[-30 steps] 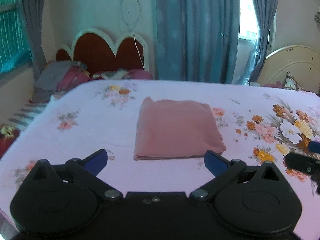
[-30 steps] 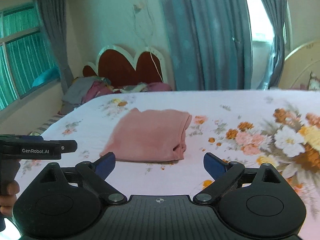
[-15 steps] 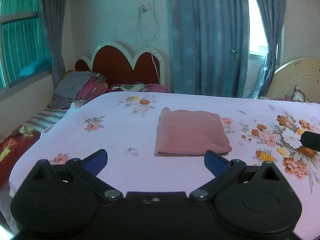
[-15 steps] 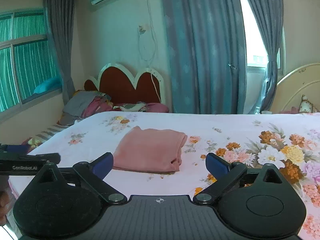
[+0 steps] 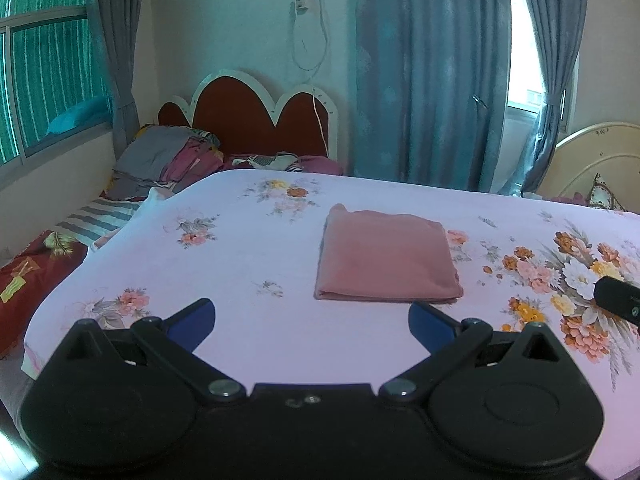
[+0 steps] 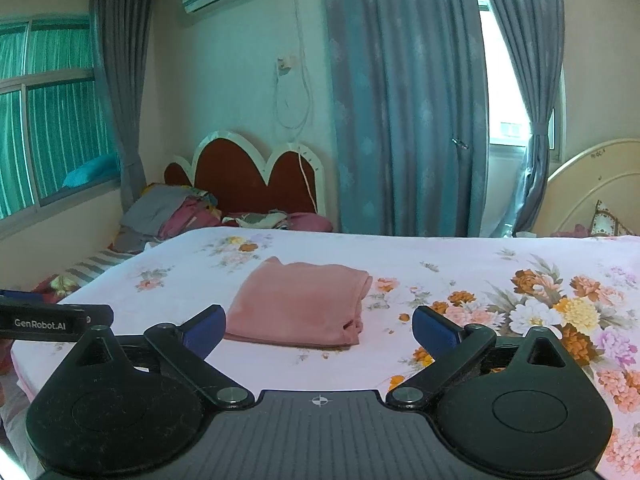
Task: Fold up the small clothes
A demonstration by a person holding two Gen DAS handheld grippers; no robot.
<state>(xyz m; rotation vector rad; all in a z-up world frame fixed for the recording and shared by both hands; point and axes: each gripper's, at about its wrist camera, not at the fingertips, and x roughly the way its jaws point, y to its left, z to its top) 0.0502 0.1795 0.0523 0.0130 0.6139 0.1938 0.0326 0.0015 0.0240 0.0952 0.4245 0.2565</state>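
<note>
A pink garment (image 5: 386, 258) lies folded into a neat rectangle on the floral bedsheet (image 5: 248, 264). My left gripper (image 5: 312, 322) hovers open just short of its near edge, nothing between the blue fingertips. In the right wrist view the same folded garment (image 6: 300, 306) sits ahead and slightly left. My right gripper (image 6: 320, 330) is open too and holds nothing, its left pad close to the garment's near left corner. The right gripper's black tip (image 5: 618, 300) pokes in at the right edge of the left wrist view.
A pile of clothes (image 5: 168, 160) rests by the red scalloped headboard (image 5: 256, 120) on a lower bed at the left. Blue curtains (image 5: 424, 72) hang behind the bed. A cream headboard (image 5: 600, 156) stands at the far right. The sheet's near edge drops off at the lower left.
Both grippers have pulled back and risen away from the folded garment, so it looks smaller and farther. Both stay open and the garment has not moved.
</note>
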